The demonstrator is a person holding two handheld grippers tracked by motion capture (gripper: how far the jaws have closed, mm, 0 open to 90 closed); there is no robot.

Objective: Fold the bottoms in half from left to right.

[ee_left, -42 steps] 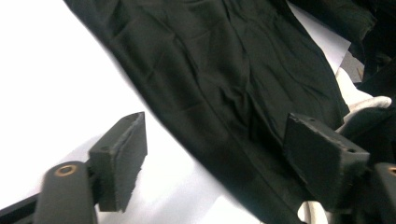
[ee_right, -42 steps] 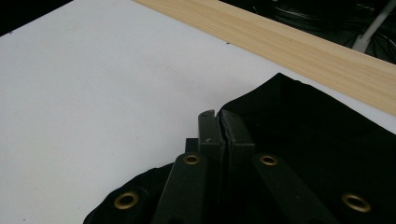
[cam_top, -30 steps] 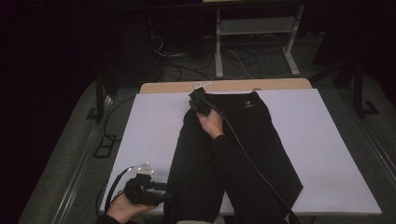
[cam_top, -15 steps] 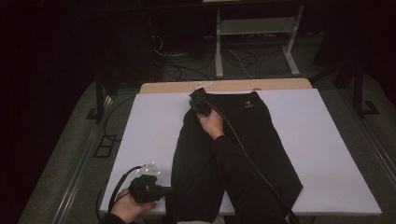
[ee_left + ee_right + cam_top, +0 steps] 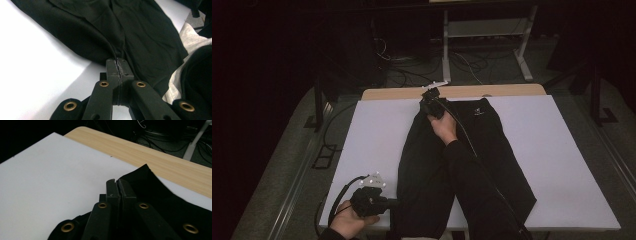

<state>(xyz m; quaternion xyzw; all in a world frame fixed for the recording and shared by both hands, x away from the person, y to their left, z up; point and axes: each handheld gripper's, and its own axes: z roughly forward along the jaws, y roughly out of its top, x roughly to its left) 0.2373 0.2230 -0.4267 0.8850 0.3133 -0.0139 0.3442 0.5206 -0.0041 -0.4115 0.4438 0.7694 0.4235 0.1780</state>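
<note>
Black trousers point(image 5: 419, 150) lie flat on the white table cover point(image 5: 372, 130), waistband at the far end. At the near left edge of a trouser leg my left gripper point(image 5: 394, 202) is shut, and a fold of black cloth point(image 5: 100, 42) runs into its closed jaws point(image 5: 117, 65). Far up the table my right gripper point(image 5: 426, 101) is shut at the waistband's left corner. In the right gripper view the black corner point(image 5: 142, 177) lies pinched against the closed jaws point(image 5: 117, 183). A black sleeve point(image 5: 472, 185) crosses the trousers.
A strip of bare wood point(image 5: 502, 91) shows at the table's far edge beyond the white cover. Behind it stand a metal frame point(image 5: 524, 55) and floor cables point(image 5: 412, 60). A light grey cloth point(image 5: 192, 40) lies near the trousers at the front edge.
The left gripper's jaws have shut on the edge of the trouser leg after edging slightly right toward it. The right gripper and its hand have stayed in place.
</note>
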